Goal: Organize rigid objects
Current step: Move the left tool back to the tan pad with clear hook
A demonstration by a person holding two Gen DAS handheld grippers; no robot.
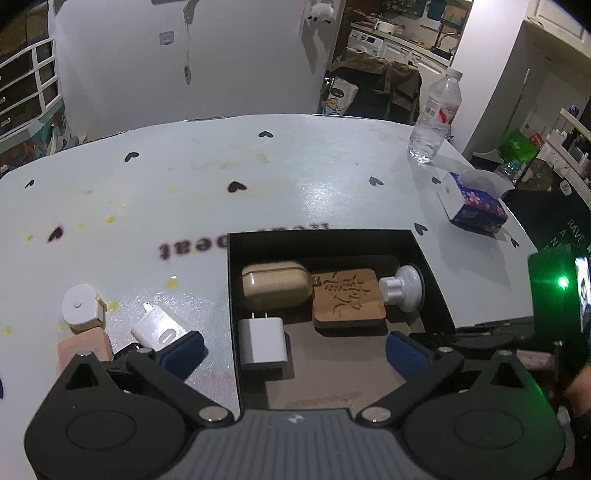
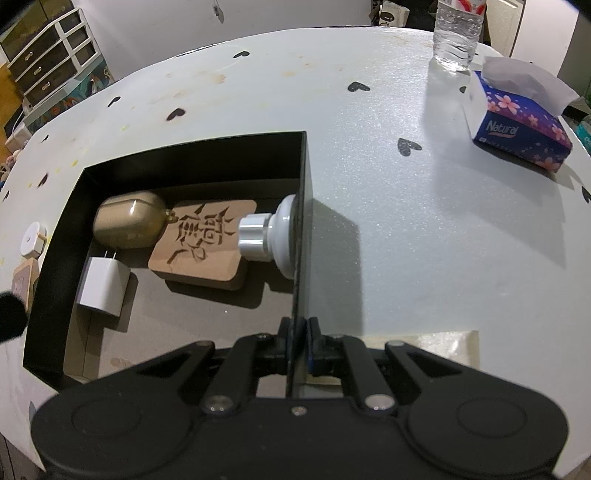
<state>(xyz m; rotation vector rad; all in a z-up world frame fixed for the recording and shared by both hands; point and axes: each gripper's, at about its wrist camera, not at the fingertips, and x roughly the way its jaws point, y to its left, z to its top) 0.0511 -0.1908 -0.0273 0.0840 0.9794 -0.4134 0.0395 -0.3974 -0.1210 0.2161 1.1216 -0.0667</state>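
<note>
At the bottom of the left wrist view the left claw (image 1: 295, 349) is seen released, its blue pads spread wide and nothing pressed between them; no earlier state is shown. Just beyond its pads, a white charger (image 1: 262, 343) is stood in the near left corner of the black box (image 1: 236, 295). Behind the charger, toward the frame's centre, a tan case (image 1: 275, 286) is laid beside a carved wooden tag (image 1: 349, 299), with a white knob (image 1: 404, 288) at the tag's right — all inside the box.

At lower left of that view, outside the box, a second charger (image 1: 159, 326) and a round white piece (image 1: 82, 306) are left on the surface (image 1: 295, 166).

In the right wrist view the right claw (image 2: 297, 341) is clenched on the box's right wall, low in the frame. Farther off, at upper right, a tissue box (image 2: 517, 125) and a bottle (image 2: 456, 33) are stood on the surface — well apart from the box.
</note>
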